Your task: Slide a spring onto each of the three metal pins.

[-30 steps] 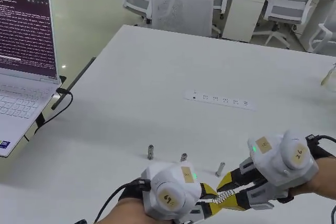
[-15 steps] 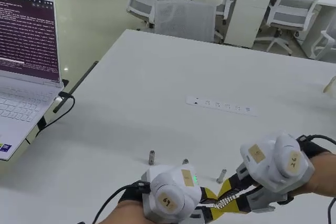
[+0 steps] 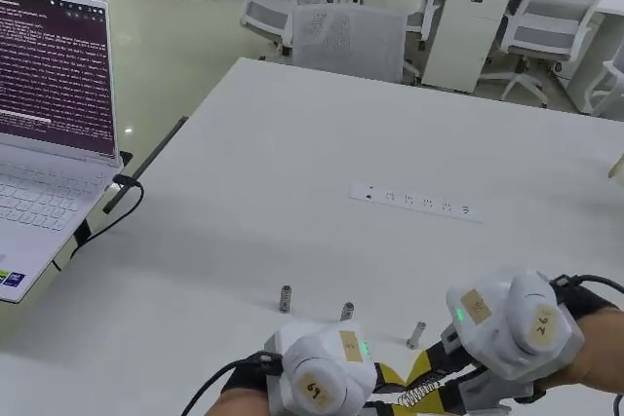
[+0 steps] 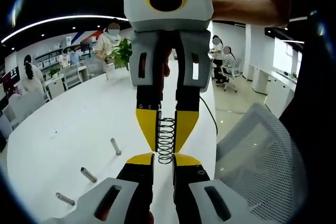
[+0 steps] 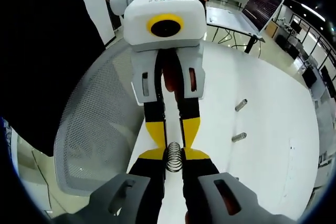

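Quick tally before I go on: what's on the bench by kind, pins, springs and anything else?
Metal pins: 3
Spring, clamped by left tongs and right tongs: 1
Power strip: 1
Laptop: 1
Total: 6

You can make out what looks like "26" on the round sticker (image 3: 539, 321) of your right tool (image 3: 426, 387); the laptop screen (image 3: 54, 75) text is too small to read.

Shiny metal spring (image 4: 166, 139), pins (image 3: 286, 297); matt wht table (image 3: 292, 163)
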Motion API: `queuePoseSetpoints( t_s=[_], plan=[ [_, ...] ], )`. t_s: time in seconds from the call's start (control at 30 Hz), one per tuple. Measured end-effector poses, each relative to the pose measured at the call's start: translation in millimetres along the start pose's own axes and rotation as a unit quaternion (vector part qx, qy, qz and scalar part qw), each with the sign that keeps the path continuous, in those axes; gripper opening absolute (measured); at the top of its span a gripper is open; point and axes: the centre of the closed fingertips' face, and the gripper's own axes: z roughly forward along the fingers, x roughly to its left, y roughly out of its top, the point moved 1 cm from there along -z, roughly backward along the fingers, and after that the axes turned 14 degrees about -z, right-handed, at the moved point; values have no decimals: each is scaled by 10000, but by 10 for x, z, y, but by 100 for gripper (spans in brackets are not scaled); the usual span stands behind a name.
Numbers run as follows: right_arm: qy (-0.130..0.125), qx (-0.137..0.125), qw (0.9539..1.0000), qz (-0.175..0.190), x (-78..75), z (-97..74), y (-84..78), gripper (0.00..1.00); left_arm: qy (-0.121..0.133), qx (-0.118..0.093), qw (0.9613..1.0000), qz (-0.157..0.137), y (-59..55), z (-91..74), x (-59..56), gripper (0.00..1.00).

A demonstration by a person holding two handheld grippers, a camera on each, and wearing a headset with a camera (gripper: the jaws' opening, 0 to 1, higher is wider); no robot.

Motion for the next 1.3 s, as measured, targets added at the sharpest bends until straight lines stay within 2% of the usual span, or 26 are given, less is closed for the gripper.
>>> queuePoseSetpoints(
  t_s=[0.17, 0.27, 0.33, 0.4, 0.53, 0.7, 0.9, 1.13, 1.3],
  plan=[
    [-103, 60, 9999, 90, -10, 5, -69, 8, 108, -6, 9999, -104, -45, -58, 68, 8],
    [-155, 83, 9997, 187, -7, 2, -129, 8, 281, -71, 9990, -343, -78, -144, 178, 10],
    [-203, 107, 9994, 276, -22, 1, -187, 8, 323, -82, 9987, -392, -95, -177, 211, 10],
    [-232, 153, 9991, 319, -29, -3, -224, 8, 483, -99, 9978, -449, -128, -243, 285, 12],
    [-321, 226, 9982, 450, -51, 0, -331, 8, 745, -68, 9951, -639, -235, -376, 443, 17],
    [-349, 316, 9975, 531, -79, -12, -425, 8, 1094, -140, 9905, -819, -300, -563, 615, 21],
    [-444, 444, 9958, 659, -218, -51, -548, 8, 1506, -240, 9809, -1208, -396, -775, 803, 30],
    [-520, 542, 9946, 713, -357, -104, -683, 8, 1831, -399, 9715, -1449, -456, -1045, 948, 34],
    [-564, 604, 9936, 776, -438, -125, -779, 8, 1987, -378, 9674, -1524, -551, -1163, 1002, 36]
  ],
)
